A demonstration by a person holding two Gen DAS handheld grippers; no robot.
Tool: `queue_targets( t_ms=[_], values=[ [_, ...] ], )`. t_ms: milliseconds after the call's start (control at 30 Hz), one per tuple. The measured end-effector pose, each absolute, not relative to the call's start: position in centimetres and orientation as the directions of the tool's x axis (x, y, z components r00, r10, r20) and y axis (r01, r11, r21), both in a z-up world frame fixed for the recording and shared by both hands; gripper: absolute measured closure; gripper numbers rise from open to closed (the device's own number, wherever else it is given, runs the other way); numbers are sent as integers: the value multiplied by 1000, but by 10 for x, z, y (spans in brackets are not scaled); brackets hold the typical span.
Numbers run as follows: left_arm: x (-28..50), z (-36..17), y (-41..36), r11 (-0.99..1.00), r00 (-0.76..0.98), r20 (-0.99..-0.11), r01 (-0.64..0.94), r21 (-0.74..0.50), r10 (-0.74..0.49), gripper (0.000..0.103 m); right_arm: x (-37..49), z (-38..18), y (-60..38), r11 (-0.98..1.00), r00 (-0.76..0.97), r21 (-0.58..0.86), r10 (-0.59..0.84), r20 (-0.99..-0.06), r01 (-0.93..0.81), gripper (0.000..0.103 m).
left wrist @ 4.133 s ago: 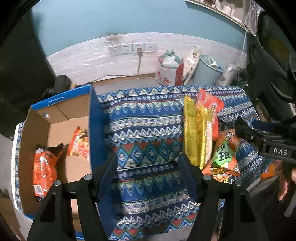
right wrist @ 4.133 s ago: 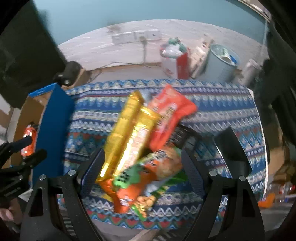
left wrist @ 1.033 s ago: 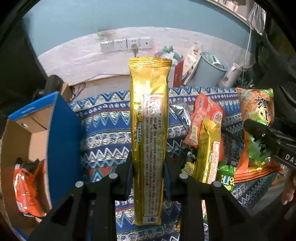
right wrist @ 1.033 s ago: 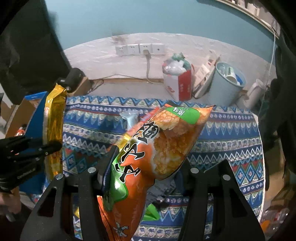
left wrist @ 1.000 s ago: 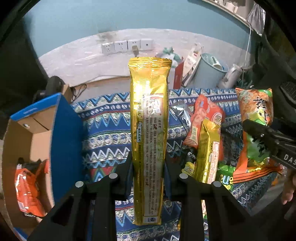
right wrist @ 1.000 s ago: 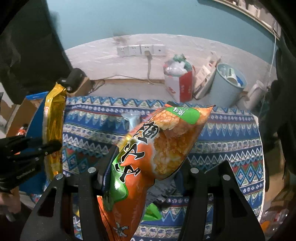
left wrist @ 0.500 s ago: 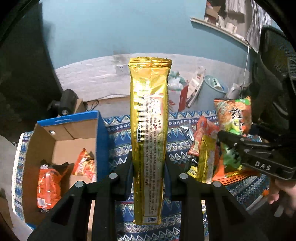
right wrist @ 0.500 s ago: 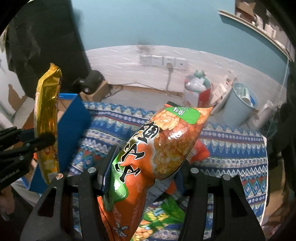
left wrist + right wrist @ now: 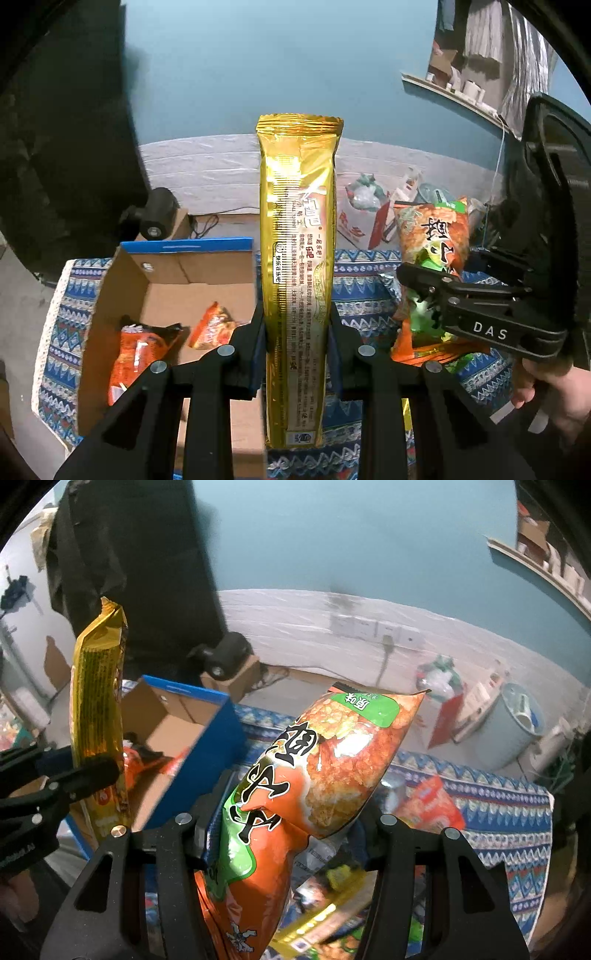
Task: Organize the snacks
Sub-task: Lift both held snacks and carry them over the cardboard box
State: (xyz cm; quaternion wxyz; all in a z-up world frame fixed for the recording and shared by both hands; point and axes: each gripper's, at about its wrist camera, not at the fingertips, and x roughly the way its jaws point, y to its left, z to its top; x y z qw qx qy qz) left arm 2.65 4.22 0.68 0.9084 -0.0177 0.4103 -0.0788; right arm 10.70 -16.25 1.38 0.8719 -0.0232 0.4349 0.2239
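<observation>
My left gripper (image 9: 295, 343) is shut on a long gold snack pack (image 9: 297, 266) and holds it upright in the air; the pack also shows in the right wrist view (image 9: 98, 716). My right gripper (image 9: 288, 823) is shut on an orange and green chip bag (image 9: 317, 775), lifted above the table; the bag also shows in the left wrist view (image 9: 432, 240). An open cardboard box with blue flaps (image 9: 184, 269) stands at the left and holds orange snack packs (image 9: 136, 354). More snacks (image 9: 432, 805) lie on the patterned cloth.
The table wears a blue zigzag-patterned cloth (image 9: 369, 280). Behind it are a wall with sockets (image 9: 373, 627), a red and white bag (image 9: 354, 221), a grey bin (image 9: 513, 723) and a black device on a small box (image 9: 155, 218).
Both grippers have risen with their snacks and shifted left toward the box; more of the box's inside shows now. Both grips are unchanged.
</observation>
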Motion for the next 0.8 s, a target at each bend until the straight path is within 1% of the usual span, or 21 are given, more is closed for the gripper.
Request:
queue_targets(
  t_ms=[133, 467, 700, 800],
  values=[
    [23, 7, 61, 989, 656, -740, 101, -104, -145, 75, 108, 20, -139, 883, 514, 158, 393, -762, -441, 49],
    [22, 2, 120, 995, 674, -737, -22, -101, -60, 75, 110, 25, -77, 840, 480, 156, 438, -760, -520, 49],
    [28, -19, 155, 990, 644, -765, -98, -105, -17, 75, 115, 19, -40, 814, 448, 154, 454, -770, -560, 49],
    [33, -33, 166, 987, 610, -792, -122, -103, -7, 74, 118, 14, -25, 801, 431, 148, 457, -778, -581, 49]
  ],
)
